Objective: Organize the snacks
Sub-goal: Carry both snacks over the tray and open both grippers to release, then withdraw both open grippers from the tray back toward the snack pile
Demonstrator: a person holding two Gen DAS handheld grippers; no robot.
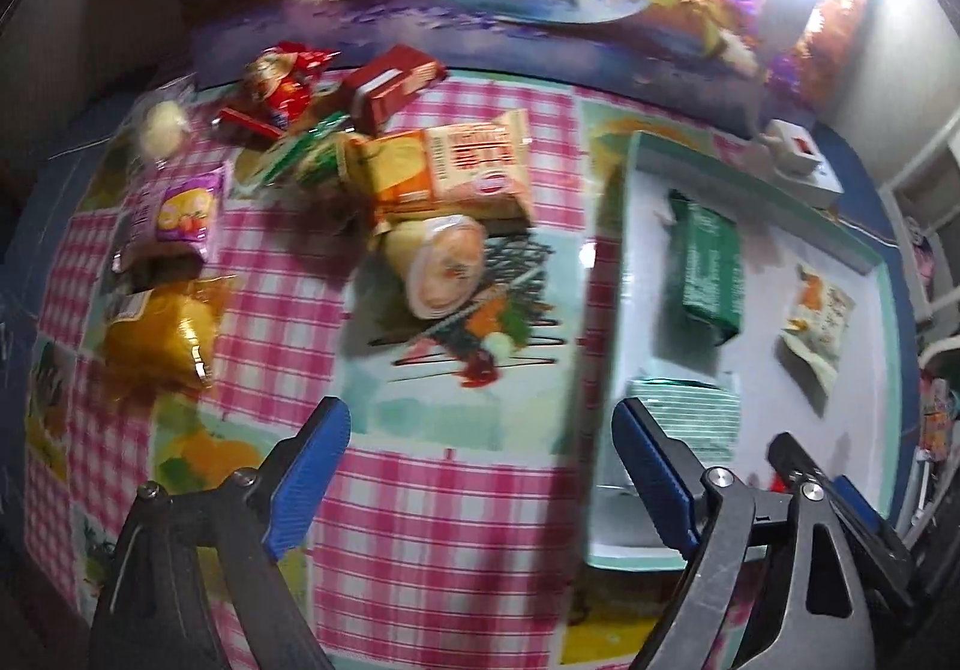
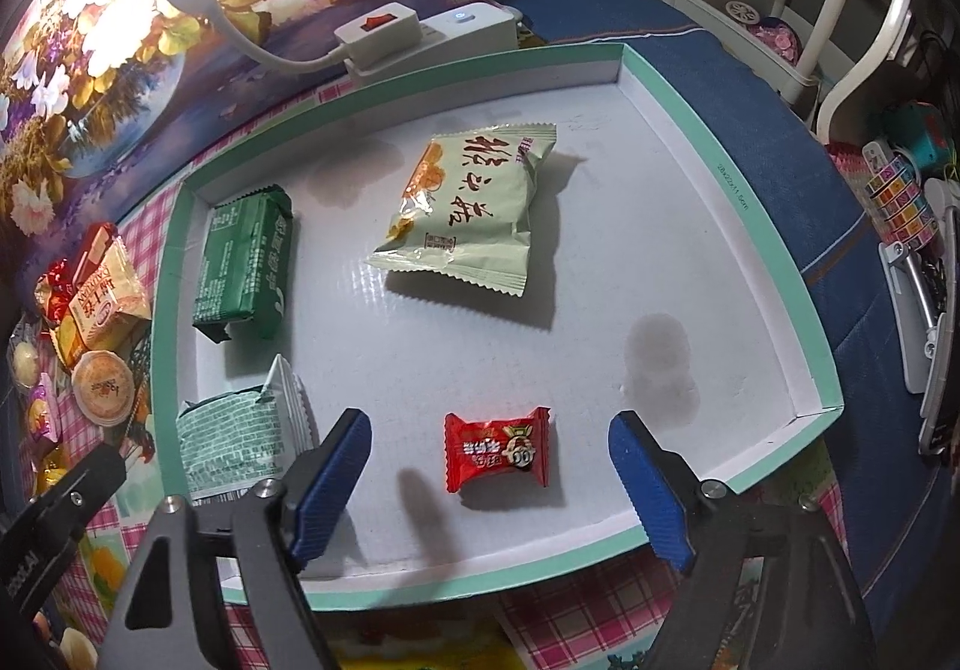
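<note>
My right gripper (image 2: 489, 475) hangs over the tray (image 2: 774, 226), jaws spread wide, nothing pinched. The red candy (image 2: 497, 449) lies flat on the tray floor right between the blue pads, touching neither; its long axis runs three to nine, across the jaw line, its crimped ends facing each pad. I'd call that one delivered.

Over to my left gripper (image 1: 480, 469), also spread wide and empty, above the checked tablecloth (image 1: 420, 520). The loose pile sits from about ten to twelve o'clock of it. Nearest, I judge, is the round jelly cup (image 1: 447, 265) at twelve, tipped on its side, its lid facing roughly five o'clock. Just behind it lies the orange biscuit pack (image 1: 456, 172), long axis nine to three, tilted slightly. The left hand is clearly the closer one to the pile; the tray lies off at two o'clock.
</note>
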